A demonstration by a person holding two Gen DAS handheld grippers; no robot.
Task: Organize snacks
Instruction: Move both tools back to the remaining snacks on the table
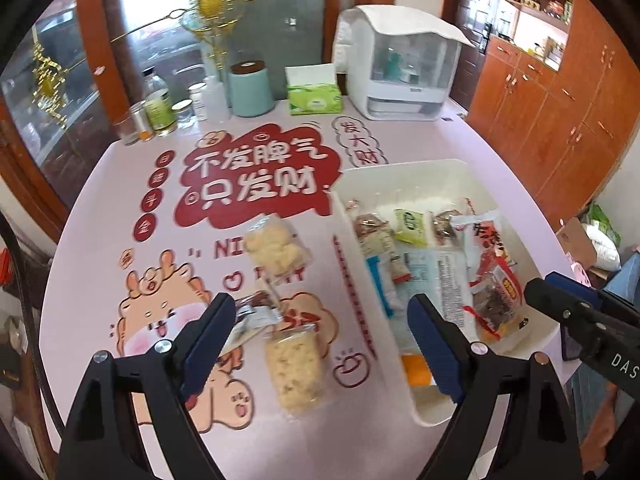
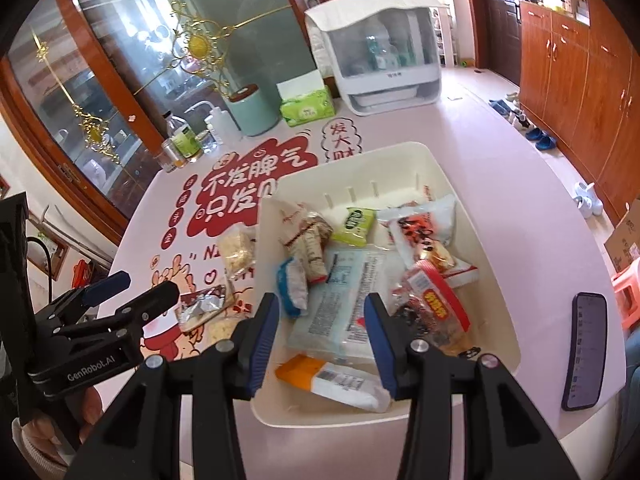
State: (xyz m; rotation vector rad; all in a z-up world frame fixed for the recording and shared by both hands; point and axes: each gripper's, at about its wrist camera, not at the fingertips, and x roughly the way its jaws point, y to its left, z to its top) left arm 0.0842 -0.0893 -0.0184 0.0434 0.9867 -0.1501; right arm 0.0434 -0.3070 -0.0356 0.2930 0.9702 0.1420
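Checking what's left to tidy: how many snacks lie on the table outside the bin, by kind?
Rice-cake packs: 2
Foil pack: 1
Total: 3

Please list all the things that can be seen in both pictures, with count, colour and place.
snack packets: three, pale yellow and silver, on the table left of the bin
bin: one, cream, on the table, holding many mixed packets
tissue box: one, green, far side of the table
canister: one, mint green with brown lid, left of the tissue box
bottles and jars: several, clear or white, far left corner
white appliance: one, far edge
phone: one, dark, right of the bin
table: one, pink with red print
left gripper: black with blue pads, open
right gripper: same colours, open, above the bin
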